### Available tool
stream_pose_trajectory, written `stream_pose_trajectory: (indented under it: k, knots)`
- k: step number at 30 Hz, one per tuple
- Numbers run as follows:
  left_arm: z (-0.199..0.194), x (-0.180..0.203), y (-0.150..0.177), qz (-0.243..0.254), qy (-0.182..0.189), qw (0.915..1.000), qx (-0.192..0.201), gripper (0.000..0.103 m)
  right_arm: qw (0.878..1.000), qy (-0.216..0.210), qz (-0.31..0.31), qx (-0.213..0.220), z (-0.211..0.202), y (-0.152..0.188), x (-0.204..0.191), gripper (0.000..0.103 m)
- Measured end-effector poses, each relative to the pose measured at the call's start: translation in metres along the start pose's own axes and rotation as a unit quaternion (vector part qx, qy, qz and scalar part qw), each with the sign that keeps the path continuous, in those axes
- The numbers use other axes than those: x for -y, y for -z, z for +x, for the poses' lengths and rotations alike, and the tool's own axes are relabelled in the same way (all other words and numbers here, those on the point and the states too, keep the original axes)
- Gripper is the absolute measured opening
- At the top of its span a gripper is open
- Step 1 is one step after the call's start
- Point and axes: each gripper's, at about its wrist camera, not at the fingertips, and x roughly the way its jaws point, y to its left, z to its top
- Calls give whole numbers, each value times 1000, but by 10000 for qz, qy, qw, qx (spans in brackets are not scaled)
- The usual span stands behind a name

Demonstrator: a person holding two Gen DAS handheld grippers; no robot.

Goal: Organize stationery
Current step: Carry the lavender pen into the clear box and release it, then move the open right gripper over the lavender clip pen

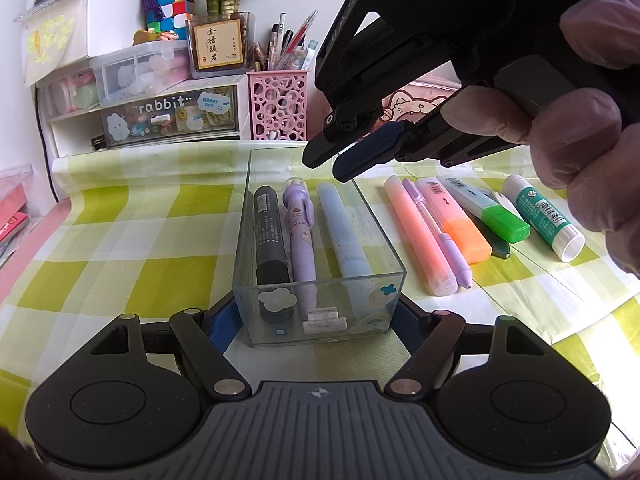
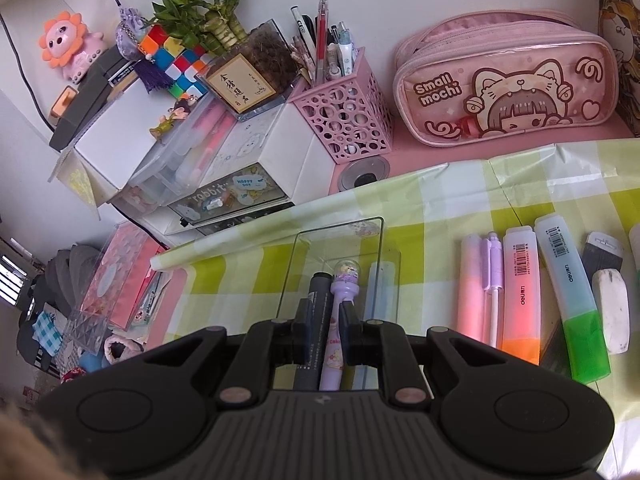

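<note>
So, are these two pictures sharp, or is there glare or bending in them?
Left wrist view: sharp at the clear glass box, straight lines bowing toward the edges; the gloved hand close to the lens looks soft. Right wrist view: daylight glare on the pink pencil case, the checked tablecloth edge curves.

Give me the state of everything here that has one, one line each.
clear box, open-topped, three pens inside, clamped at its sides.
left gripper, jaws shut on the clear box.
right gripper, jaws slightly apart, empty, above the box.
green highlighter, capped, lying outside the box.
glue stick, capped, lying on the cloth.
</note>
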Motion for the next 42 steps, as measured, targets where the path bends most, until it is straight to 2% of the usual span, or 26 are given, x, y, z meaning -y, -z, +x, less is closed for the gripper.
stream_pose_trajectory:
  k: [8,13,17,28,38,42]
  knots:
    - [0,0,0,0,1,10000,1,75,9998,155,-30,144,-16,4,12,29]
    - [0,0,0,1,5,10000,0,75,9993,315,-105,160,-22,8,19,40]
    - [0,0,0,-1,3,10000,1,75,9985,492,-194,141,-26,13,26,43]
    - [0,0,0,0,4,10000,2,75,9972,736,-10,136,-37,19,59,54]
    - [0,0,0,-1,5,10000,2,75,9972,709,225,102,-37,26,79,56]
    - [0,1,0,-1,4,10000,3,75,9972,682,183,239,-39,26,78,56]
